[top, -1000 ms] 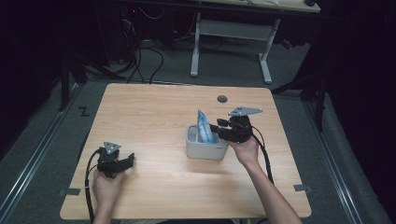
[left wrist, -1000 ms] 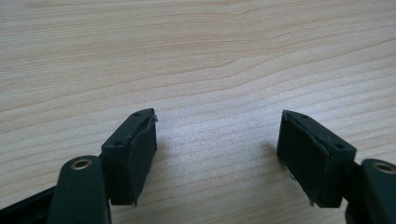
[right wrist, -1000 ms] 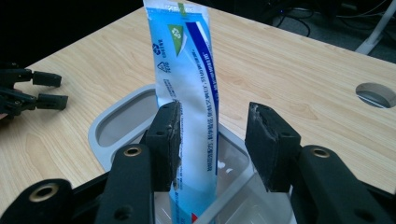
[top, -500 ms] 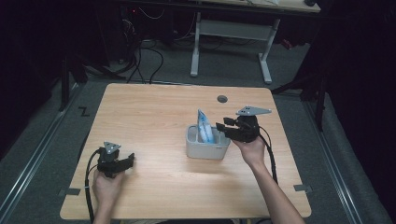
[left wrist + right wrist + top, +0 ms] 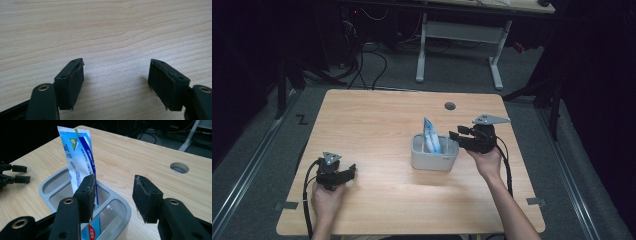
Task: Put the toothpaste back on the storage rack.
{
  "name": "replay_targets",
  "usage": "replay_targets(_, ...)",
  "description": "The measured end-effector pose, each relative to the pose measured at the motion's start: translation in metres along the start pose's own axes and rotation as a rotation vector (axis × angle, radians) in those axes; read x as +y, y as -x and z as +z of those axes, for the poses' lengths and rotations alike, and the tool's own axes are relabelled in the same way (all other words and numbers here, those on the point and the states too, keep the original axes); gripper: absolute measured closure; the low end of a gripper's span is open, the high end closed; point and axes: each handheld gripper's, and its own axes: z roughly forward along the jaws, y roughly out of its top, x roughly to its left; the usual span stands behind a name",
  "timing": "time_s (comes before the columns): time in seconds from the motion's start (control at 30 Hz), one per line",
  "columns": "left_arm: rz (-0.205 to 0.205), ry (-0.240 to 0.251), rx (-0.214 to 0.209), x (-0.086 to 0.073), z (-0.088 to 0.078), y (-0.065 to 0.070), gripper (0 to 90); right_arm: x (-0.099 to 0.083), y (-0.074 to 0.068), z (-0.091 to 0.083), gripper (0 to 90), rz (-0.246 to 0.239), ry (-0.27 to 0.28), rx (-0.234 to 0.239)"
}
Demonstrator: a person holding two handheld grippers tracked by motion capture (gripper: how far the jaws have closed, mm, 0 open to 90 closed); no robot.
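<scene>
The blue-and-white plastic toothpaste tube (image 5: pixel 79 157) is standing upright, leaning a little, in one compartment of the grey plastic divided holder (image 5: pixel 434 159), which is sitting near the middle of the light wooden table (image 5: pixel 377 125). Just beside the holder's right rim, the right gripper (image 5: pixel 456 137) is hanging with its jaws parted; they have just been opening, and in the right gripper view nothing is lying between the pads, the tube rising just beyond the near jaw. Compared with a second ago, that gripper is sitting farther from the holder, so the tube looks released and the placing is probably finished. Well apart, near the table's front left, the left gripper (image 5: pixel 346 172) is resting low with its jaws spread wide over bare wood, where it was a second ago, taking no part.
</scene>
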Motion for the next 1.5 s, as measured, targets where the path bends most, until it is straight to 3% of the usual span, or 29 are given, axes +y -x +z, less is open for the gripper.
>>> replay_targets(1.5,0.0,0.0,0.0,0.0,0.0,0.0,28.8,-0.018,0.02,-0.038,51.5,0.047,0.038,-0.055)
